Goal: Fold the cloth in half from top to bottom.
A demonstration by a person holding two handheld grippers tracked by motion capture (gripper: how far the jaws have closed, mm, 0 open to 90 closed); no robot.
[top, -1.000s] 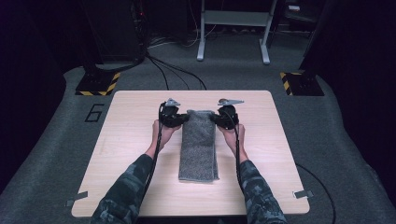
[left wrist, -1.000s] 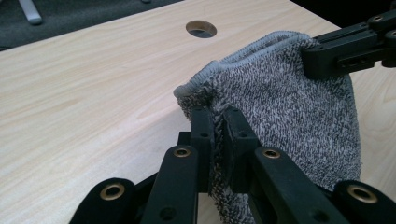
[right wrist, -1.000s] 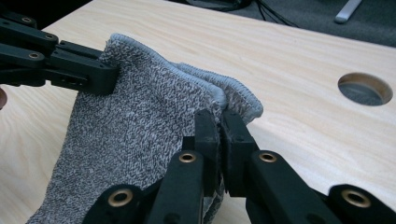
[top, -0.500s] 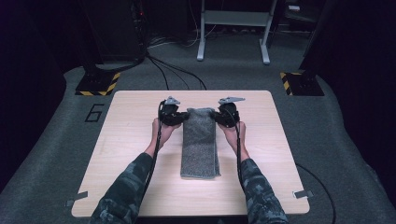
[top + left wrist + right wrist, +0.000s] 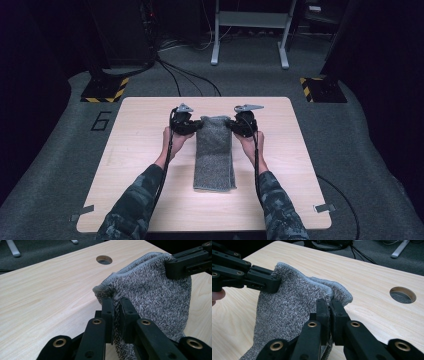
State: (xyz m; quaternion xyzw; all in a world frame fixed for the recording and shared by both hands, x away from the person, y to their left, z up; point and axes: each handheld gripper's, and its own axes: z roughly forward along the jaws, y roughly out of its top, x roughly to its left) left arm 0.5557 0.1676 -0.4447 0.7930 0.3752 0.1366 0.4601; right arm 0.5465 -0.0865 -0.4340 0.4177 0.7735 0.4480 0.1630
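Barely anything has shifted in the last second: my left tongs (image 5: 192,125) and right tongs (image 5: 239,124) stay clenched on the 2 far corners of the grey towel (image 5: 215,155), raised off the counter (image 5: 140,150); the fold can proceed.

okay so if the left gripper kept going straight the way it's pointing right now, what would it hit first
Probably the right gripper. The left gripper, jaws shut on a far corner of the grey towel, points across the raised towel edge toward it. Depth is hard to judge; it could pass just beside it and over the table.
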